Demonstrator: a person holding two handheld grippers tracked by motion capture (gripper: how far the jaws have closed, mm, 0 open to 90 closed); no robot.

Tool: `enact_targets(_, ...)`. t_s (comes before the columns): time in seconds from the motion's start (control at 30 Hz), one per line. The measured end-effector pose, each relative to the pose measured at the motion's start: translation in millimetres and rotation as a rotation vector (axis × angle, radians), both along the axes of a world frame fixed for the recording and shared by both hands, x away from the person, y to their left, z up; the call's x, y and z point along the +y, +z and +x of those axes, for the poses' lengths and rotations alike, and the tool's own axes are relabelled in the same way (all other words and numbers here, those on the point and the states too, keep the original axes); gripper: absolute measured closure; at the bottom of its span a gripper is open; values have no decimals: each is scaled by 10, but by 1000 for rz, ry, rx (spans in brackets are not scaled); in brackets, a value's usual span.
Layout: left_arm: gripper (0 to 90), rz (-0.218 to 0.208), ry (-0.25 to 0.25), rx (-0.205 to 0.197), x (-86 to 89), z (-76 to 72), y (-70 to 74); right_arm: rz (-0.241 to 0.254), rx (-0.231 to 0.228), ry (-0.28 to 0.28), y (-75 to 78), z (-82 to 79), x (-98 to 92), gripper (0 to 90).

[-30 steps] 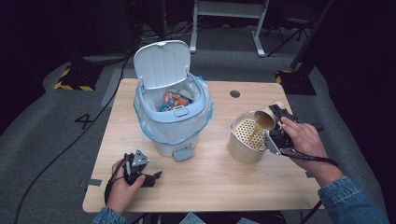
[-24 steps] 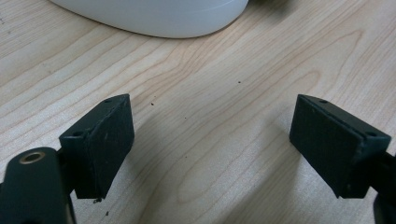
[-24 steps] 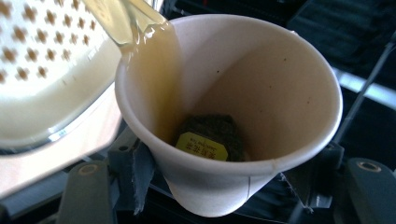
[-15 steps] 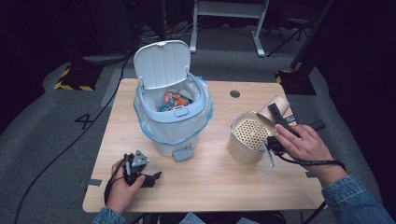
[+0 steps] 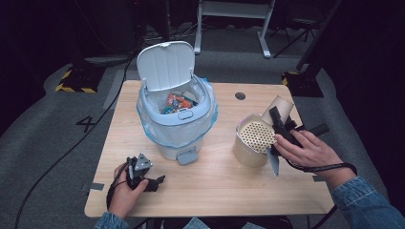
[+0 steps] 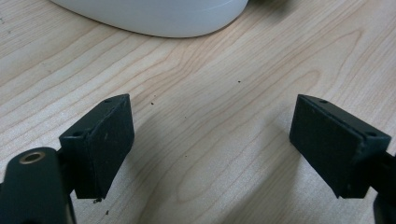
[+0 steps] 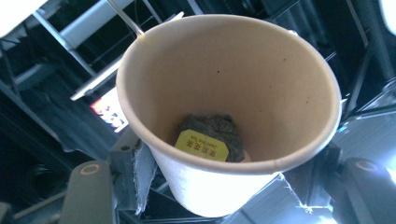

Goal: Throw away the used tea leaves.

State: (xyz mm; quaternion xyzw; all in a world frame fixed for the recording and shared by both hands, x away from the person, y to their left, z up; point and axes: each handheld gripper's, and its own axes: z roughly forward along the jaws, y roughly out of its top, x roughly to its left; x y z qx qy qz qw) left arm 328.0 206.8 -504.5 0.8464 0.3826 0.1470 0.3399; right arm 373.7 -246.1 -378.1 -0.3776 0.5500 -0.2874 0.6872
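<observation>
My right gripper is shut on a tan paper cup, held tilted just past the far right rim of a metal pot with a perforated strainer. Its jaws have just closed a little more on the cup. In the right gripper view the cup sits between the jaws of that gripper, and inside it lies a dark tea bag with a yellow tag. My left gripper rests open on the table at the near left, and nothing lies between the jaws of that gripper.
A pale blue pedal bin with a plastic liner stands mid-table, its lid raised and colourful wrappers inside. Its base lies just ahead of the left jaws. The wooden table has a cable hole at the back.
The cup was tipped over the strainer a second ago. My right hand has since drawn it back and to the right, past the pot's rim. The left gripper has stayed put.
</observation>
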Motion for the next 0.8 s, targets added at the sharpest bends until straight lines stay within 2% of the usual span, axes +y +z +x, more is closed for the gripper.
enact_targets(0.23, 143, 0, 0, 0, 0, 0, 0, -69, -24, 2, 19, 13, 39, 348)
enact_targets(0.47, 143, 0, 0, 0, 0, 0, 0, -47, -19, -2, 77, 9, 49, 348)
enact_targets(0.63, 143, 1, -1, -1, 1, 0, 1, 34, 44, -1, 107, 18, 35, 344)
enact_targets(0.73, 143, 1, -1, 0, 1, 0, 1, 207, 140, 5, 175, 33, 21, 339)
enact_targets(0.8, 143, 1, -1, 0, 1, 0, 0, 326, 227, 2, 245, 62, 2, 336)
